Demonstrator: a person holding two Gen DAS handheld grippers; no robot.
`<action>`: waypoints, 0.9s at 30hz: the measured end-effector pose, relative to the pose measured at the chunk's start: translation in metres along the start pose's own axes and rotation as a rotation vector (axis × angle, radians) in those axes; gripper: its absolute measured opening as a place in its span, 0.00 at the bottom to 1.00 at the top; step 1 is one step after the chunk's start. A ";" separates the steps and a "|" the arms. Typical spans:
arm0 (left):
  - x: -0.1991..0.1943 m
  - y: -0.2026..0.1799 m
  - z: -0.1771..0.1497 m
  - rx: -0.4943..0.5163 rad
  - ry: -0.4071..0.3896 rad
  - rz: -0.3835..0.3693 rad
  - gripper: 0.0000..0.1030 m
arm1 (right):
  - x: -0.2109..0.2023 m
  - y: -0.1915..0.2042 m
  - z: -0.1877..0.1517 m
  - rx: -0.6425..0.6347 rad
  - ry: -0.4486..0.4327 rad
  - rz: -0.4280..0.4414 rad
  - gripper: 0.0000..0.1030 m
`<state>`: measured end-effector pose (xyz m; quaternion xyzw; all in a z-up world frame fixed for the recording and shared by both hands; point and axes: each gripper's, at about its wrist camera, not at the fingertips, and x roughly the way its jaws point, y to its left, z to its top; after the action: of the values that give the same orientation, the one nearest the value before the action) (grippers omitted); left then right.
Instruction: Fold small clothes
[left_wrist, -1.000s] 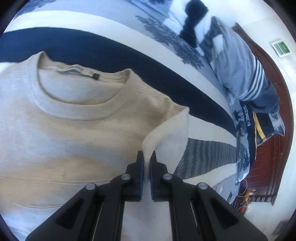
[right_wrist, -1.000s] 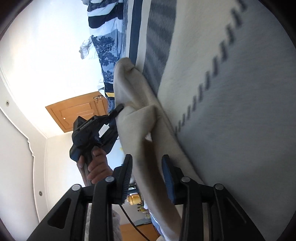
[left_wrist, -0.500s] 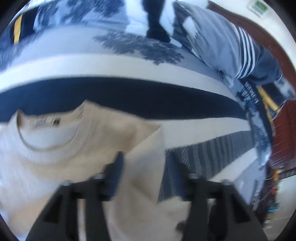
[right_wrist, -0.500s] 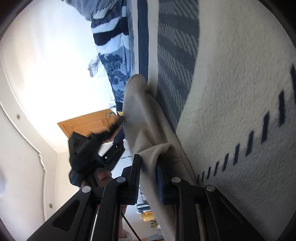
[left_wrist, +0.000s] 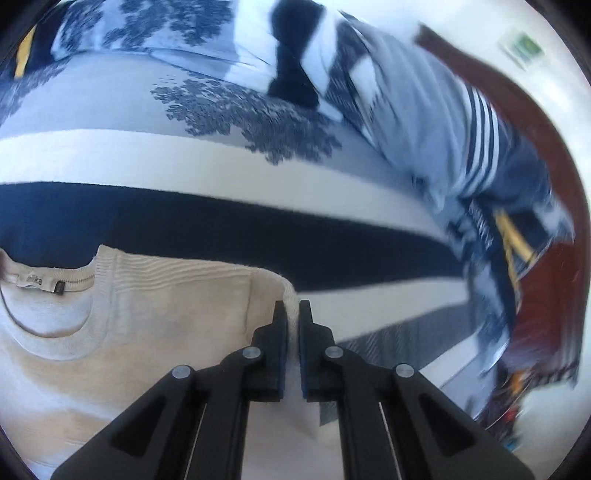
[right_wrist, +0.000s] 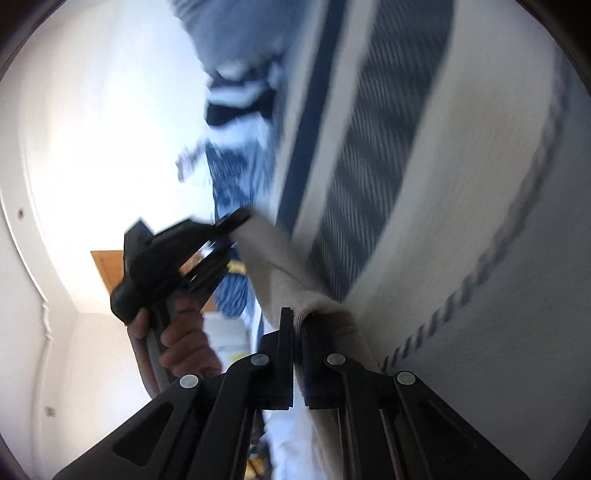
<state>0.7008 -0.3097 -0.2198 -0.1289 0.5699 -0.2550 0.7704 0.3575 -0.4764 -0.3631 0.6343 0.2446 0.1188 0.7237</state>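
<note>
We cannot see much of the cream sweater (left_wrist: 140, 332) whole in either view: in the left wrist view its lower body is cut off by the frame edge and by the black fingers, and the neck label is too small to read. It lies flat on the striped bedspread (left_wrist: 221, 229), collar toward the dark navy band, its right shoulder edge pulled up into a narrow ridge. The left gripper (left_wrist: 291, 314) is clamped on that ridge, pads pressed together with only the knit between them.

In the right wrist view the bedspread is motion-blurred, and the sweater (right_wrist: 280, 266) shows only as a pale fold running along the bed's surface. The right gripper (right_wrist: 297, 321) is pinched tight on a bunched edge of that fold (its jaws have just been closing, the cloth between them). How far the fold reaches below the fingers is hidden.

Only the right wrist view shows the left gripper (right_wrist: 236, 221) from outside, with the hand (right_wrist: 173, 339) around its handle, its tip biting the far end of the same fold, and a wooden door (right_wrist: 107, 266) behind. Only the left wrist view shows the collar, the heaped blue and white bedding (left_wrist: 424, 110), blurred, and a reddish-brown headboard (left_wrist: 546, 295) at the right.
</note>
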 end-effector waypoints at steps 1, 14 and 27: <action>0.005 0.000 0.002 -0.009 0.007 0.003 0.05 | -0.016 0.004 0.003 -0.026 -0.042 -0.015 0.04; -0.067 0.023 -0.098 0.090 -0.011 0.129 0.57 | -0.015 -0.042 0.026 0.057 0.086 -0.198 0.37; -0.161 0.148 -0.412 -0.171 0.100 0.238 0.53 | -0.051 0.015 -0.062 -0.236 0.250 -0.250 0.54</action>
<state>0.3130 -0.0607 -0.2921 -0.1128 0.6384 -0.1186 0.7521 0.2848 -0.4451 -0.3426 0.4900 0.3937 0.1336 0.7662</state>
